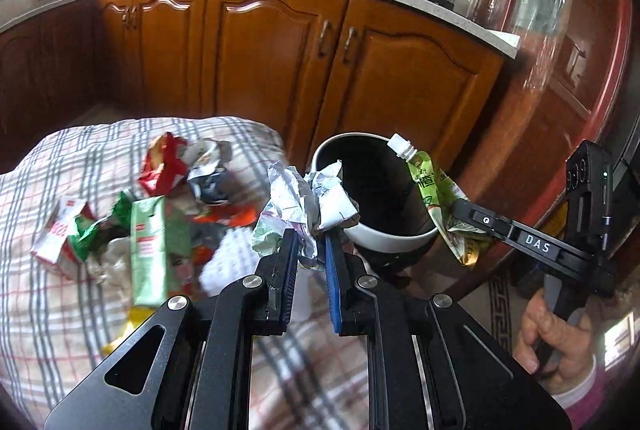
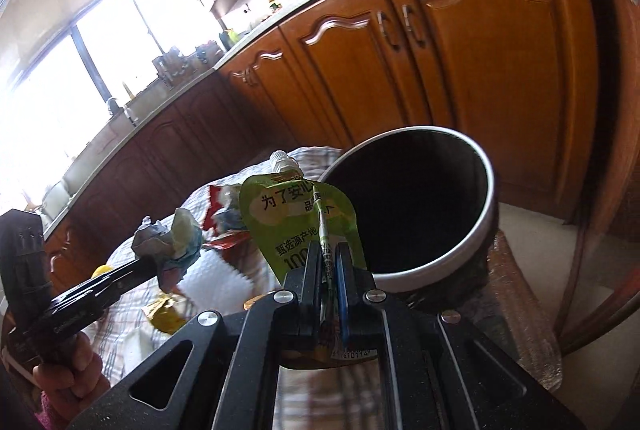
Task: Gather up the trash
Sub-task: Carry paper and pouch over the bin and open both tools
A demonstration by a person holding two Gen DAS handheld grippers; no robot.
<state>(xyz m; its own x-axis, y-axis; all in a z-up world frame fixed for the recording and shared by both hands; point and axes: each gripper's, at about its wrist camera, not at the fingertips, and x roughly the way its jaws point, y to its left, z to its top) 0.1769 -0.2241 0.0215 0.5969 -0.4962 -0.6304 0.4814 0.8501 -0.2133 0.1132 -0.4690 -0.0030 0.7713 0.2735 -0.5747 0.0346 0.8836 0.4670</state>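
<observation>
My left gripper [image 1: 312, 246] is shut on a crumpled paper wad [image 1: 300, 206], held just left of the round bin [image 1: 380, 242] with a white rim and dark inside. My right gripper [image 2: 328, 258] is shut on a green spouted drink pouch [image 2: 296, 214], held upright beside the bin [image 2: 436, 270]. The pouch [image 1: 436, 198] and right gripper [image 1: 460, 214] show at the bin's right rim in the left wrist view. The wad [image 2: 168, 242] and left gripper [image 2: 152, 266] show at the left of the right wrist view.
More litter lies on a plaid-cloth table [image 1: 48, 310]: a red snack bag [image 1: 162, 166], a green carton [image 1: 154, 250], a small red and white carton [image 1: 60, 230], a white tissue [image 1: 228, 262]. Wooden cabinets [image 1: 280, 62] stand behind, a red cabinet [image 1: 560, 70] at right.
</observation>
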